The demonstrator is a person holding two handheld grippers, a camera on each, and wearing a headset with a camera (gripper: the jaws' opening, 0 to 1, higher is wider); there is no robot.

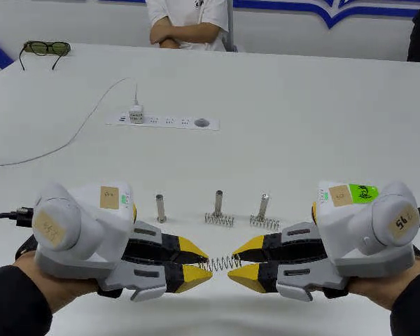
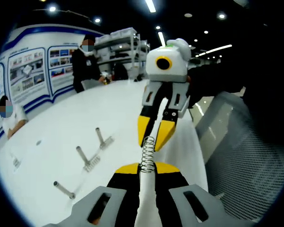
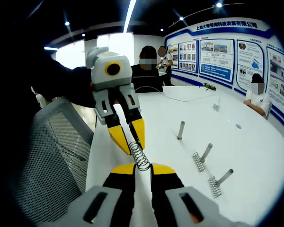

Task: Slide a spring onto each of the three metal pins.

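Bottom centre of the head view: the left gripper (image 1: pixel 203 264) and right gripper (image 1: pixel 235 264) meet tip to tip, each pinched nearly closed on one end of the loose spring (image 1: pixel 220 264) over the table (image 1: pixel 301 119). Just above stand the bare pin (image 1: pixel 160 208), middle pin (image 1: pixel 218 203) and right-hand pin (image 1: pixel 263 206). A second spring (image 1: pixel 219 219) and third spring (image 1: pixel 264 222) sit at the latter two's bases, perhaps only beside them.

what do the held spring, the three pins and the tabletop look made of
Spring: thin coiled wire, likely steel, silvery-grey glint. Pins: metal, probably steel, smooth grey cylinders with soft sheen. Tabletop: white, matte, perhaps laminate; the look leaves it open.
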